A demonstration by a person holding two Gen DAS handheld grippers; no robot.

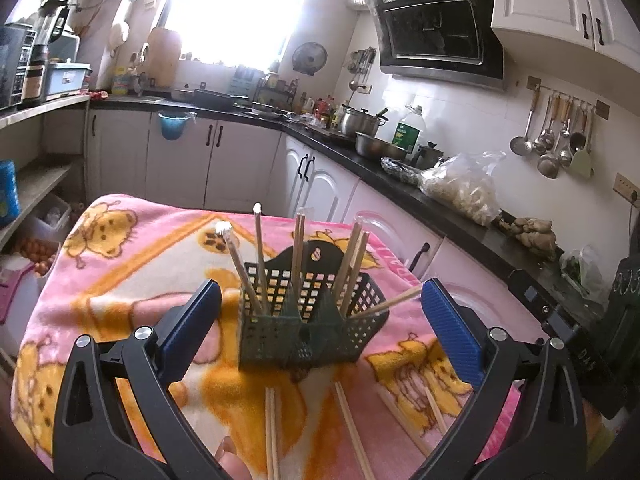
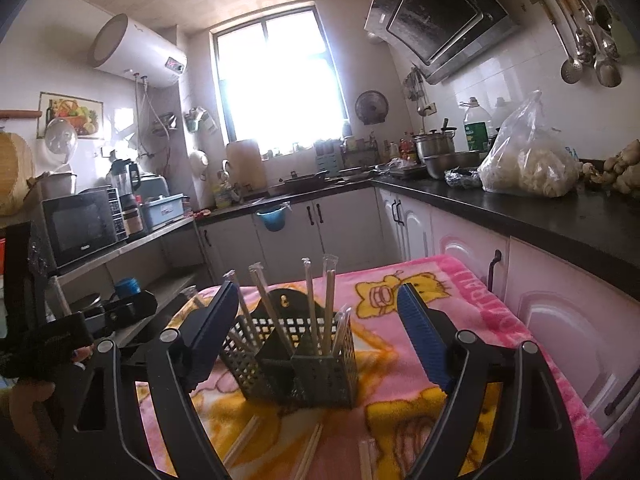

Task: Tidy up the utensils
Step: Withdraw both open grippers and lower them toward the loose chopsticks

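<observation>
Pink cartoon blanket point(image 1: 132, 280) over table; black countertop point(image 2: 540, 212) with plastic bag point(image 2: 528, 160), steel pot point(image 1: 362, 120); ladles point(image 1: 556, 140) on wall.

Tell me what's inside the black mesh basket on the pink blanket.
Several pairs of wooden chopsticks stand upright in the basket, spread across its compartments, some in clear sleeves. The basket walls hide their lower ends and the bottom, so anything lying there cannot be seen.

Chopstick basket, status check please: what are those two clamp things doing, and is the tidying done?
Left gripper open, empty. Right gripper open, empty. Basket holds several upright chopsticks. Loose chopsticks lie on the pink blanket. Nothing blocking.
</observation>
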